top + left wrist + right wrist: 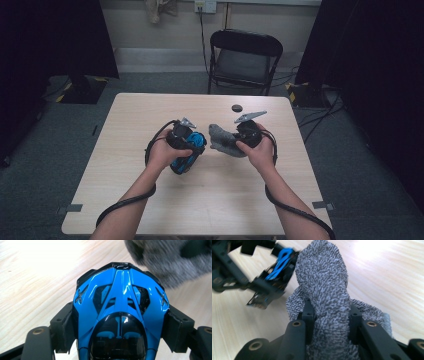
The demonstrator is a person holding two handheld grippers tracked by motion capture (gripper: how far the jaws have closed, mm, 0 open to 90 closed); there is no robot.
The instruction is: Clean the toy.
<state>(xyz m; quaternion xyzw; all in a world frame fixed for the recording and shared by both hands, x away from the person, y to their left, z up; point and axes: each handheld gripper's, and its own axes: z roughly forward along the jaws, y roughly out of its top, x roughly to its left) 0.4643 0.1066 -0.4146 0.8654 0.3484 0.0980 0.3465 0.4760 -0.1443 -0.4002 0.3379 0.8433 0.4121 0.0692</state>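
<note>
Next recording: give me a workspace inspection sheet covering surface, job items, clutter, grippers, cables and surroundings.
Surface: light wood table, bare around the work.
Job's things: blue and black toy car; grey terry cloth close beside it.
Clutter: small dark round object near the table's far edge.
Grippers: left hand-held gripper clamped on the toy car's sides; right hand-held gripper shut on the cloth.
Cables: a black cable trails from each gripper along the forearms.
Surroundings: black folding chair behind the table, dark curtains both sides, grey floor.

Glossy blue toy car (pixel 120 312); bunched grey cloth (pixel 324 290)
</note>
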